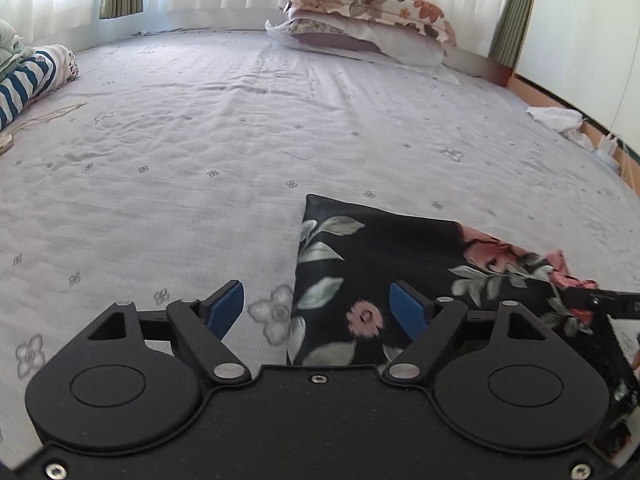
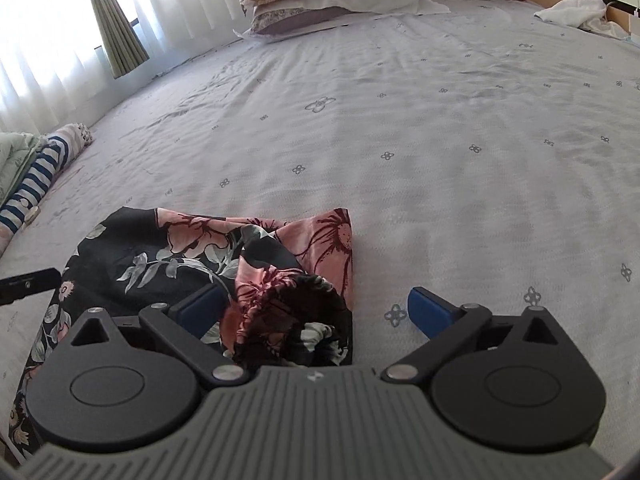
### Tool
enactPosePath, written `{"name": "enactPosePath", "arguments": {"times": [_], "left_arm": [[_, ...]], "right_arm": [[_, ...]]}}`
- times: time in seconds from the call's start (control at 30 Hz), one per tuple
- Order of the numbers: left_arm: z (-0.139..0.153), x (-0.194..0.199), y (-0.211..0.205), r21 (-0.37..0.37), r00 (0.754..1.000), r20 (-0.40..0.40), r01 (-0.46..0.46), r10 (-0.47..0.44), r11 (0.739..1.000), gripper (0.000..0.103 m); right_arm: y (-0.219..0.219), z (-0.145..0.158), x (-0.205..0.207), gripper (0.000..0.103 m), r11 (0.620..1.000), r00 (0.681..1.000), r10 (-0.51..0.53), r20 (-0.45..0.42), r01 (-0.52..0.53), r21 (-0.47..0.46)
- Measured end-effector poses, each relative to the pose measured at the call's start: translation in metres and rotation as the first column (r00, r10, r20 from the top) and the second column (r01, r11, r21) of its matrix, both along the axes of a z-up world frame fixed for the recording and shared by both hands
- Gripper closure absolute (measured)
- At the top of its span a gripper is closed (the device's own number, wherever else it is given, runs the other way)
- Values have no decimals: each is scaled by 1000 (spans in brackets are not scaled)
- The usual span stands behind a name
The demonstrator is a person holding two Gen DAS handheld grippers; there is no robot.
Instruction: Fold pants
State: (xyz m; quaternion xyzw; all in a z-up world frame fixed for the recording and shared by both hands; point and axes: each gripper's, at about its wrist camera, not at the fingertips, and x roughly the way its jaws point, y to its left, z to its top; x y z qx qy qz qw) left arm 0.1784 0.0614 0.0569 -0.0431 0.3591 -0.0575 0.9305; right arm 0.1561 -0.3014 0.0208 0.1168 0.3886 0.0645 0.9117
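Observation:
The pants (image 1: 404,264) are black with a floral print and lie folded on the grey bedsheet (image 1: 240,140). In the left wrist view my left gripper (image 1: 318,312) is open, its jaws straddling the left edge of the fold, holding nothing. In the right wrist view the pants (image 2: 180,256) show their pink inner side and the gathered waistband (image 2: 296,320) on top. My right gripper (image 2: 316,314) is open over the waistband end, its left pad (image 2: 200,312) above the cloth and its right pad (image 2: 428,312) above the sheet.
Stacked floral pillows (image 1: 368,16) lie at the head of the bed. A striped rolled blanket (image 1: 28,80) lies along the left edge. White cloth (image 1: 560,118) sits at the right edge by the wooden frame. Curtains hang behind.

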Motion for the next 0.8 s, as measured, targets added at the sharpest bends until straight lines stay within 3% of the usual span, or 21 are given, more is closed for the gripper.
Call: {"name": "enactPosePath", "arguments": {"times": [0.1,0.3,0.4,0.43,0.47,0.53,0.63,0.73,0.8], "left_arm": [[-6,15,-4,11,1000,-4,12,-12,1000,22],[-22,39,-6,-45,997,-64,29,-32,999,21],[-33,50,-1,-144,994,-96,38,-53,989,27],[-35,50,-2,-147,995,-86,33,-46,989,55],[-34,49,-4,-124,996,-74,31,-40,992,94],[-31,47,-6,-124,998,-52,32,-38,992,97],[-17,38,-18,-36,997,68,26,-24,999,97],[-9,44,-26,-3,997,75,-2,3,1000,95],[-11,43,-29,41,999,39,-18,17,999,86]], "right_arm": [[2,-4,3,0,1000,1000,11,-1,-11,-11],[2,-7,7,0,999,1000,29,6,-29,-18],[8,-9,8,16,998,998,61,18,-60,-35],[10,-10,8,31,997,997,76,21,-75,-35],[14,-9,8,47,996,997,72,28,-70,-56],[19,-3,7,88,995,994,99,54,-97,-38],[24,7,14,88,995,988,91,124,-85,-51],[22,8,28,87,999,991,34,131,-35,2],[19,5,30,57,999,996,17,90,-19,25]]}}
